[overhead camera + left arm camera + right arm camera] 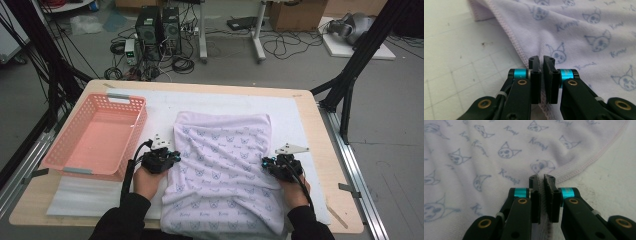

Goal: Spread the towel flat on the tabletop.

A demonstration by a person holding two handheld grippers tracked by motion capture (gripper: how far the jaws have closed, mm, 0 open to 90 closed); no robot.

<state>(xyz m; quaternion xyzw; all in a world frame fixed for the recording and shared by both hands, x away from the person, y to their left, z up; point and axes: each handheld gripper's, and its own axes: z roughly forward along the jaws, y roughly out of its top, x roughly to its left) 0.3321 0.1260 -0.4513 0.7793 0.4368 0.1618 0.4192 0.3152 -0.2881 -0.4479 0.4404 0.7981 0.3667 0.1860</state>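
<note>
On the white-matted worktop (310,125), a lilac printed towel (222,165) lies spread, its near end hanging over the edge. Both grips look made: the left gripper (541,61) and right gripper (541,180) have their fingers clamped on the towel's side hems. Folding likely remains. Open mat lies beyond; a pink basket (80,165) crowds the left.

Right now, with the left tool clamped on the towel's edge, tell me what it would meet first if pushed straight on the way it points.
Probably the towel itself: the left tool already pinches its hem, and more cloth lies right ahead.
</note>
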